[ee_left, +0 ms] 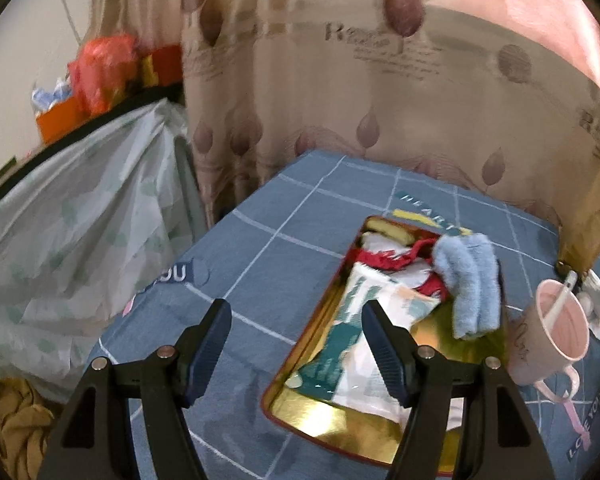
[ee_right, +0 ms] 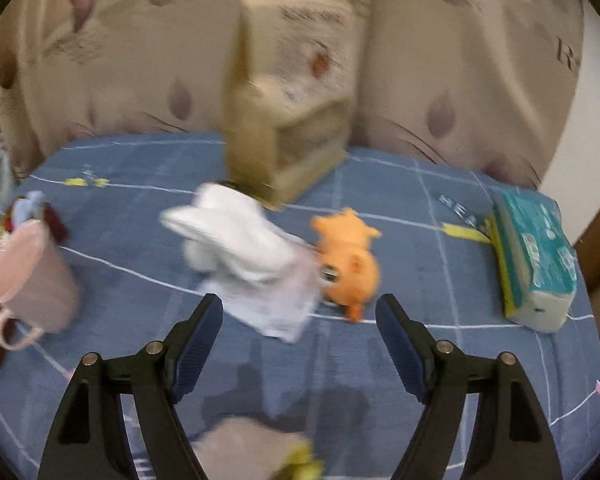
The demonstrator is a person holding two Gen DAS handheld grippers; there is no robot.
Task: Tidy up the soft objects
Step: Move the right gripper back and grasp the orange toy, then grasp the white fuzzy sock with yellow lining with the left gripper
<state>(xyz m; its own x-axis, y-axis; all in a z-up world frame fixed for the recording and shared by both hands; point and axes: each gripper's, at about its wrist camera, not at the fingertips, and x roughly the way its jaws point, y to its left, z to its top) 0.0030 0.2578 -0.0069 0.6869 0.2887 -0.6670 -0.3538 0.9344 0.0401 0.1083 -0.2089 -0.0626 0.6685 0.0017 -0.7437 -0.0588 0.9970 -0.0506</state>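
A gold tin tray [ee_left: 324, 416] lies on the blue checked cloth and holds a light blue fluffy cloth [ee_left: 470, 280], a red item [ee_left: 384, 258], a yellow item [ee_left: 388, 230] and a white-and-teal printed cloth [ee_left: 364, 312]. My left gripper [ee_left: 296, 316] hovers open over the tray's left side with nothing between its fingers. In the blurred right wrist view a white cloth [ee_right: 244, 256] and an orange plush toy [ee_right: 350, 264] lie on the cloth, just beyond my right gripper [ee_right: 300, 312], which is open and empty. A beige soft item [ee_right: 244, 448] lies below it.
A pink mug [ee_left: 556, 332] with a spoon stands right of the tray, also seen as the pink mug [ee_right: 36, 280]. A brown paper bag [ee_right: 292, 92] stands at the back by the curtain. A teal tissue pack [ee_right: 532, 264] lies at the right. A plastic-covered shelf [ee_left: 80, 216] stands left.
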